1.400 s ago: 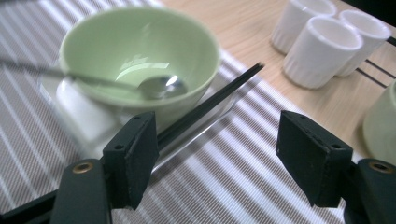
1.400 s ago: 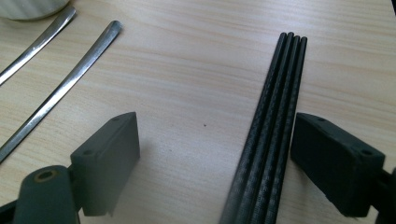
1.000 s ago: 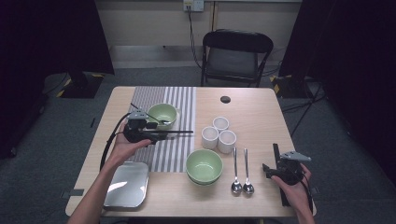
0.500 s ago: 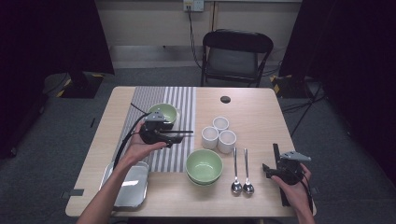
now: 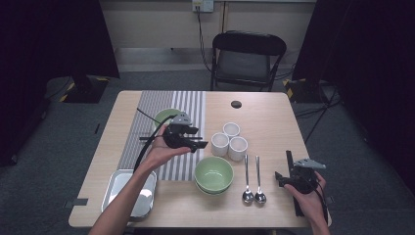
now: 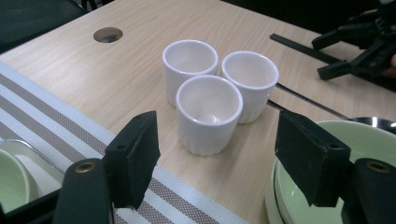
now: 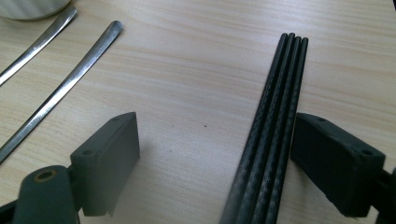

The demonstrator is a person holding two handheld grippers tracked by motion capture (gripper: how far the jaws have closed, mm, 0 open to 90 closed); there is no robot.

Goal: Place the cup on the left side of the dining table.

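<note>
My left gripper (image 6: 215,154), jaws wide and empty, faces the nearest cup (image 6: 208,114) mid-frame; cups touch, so closing could knock neighbours.

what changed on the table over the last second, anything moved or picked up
The left gripper travelled from the striped runner's left side rightward toward the three white cups. Its fingers have just been closing slightly but stand open with nothing between them. The right gripper kept its place by the black chopsticks, open. Cups, bowls, spoons and tray lie as before.
</note>
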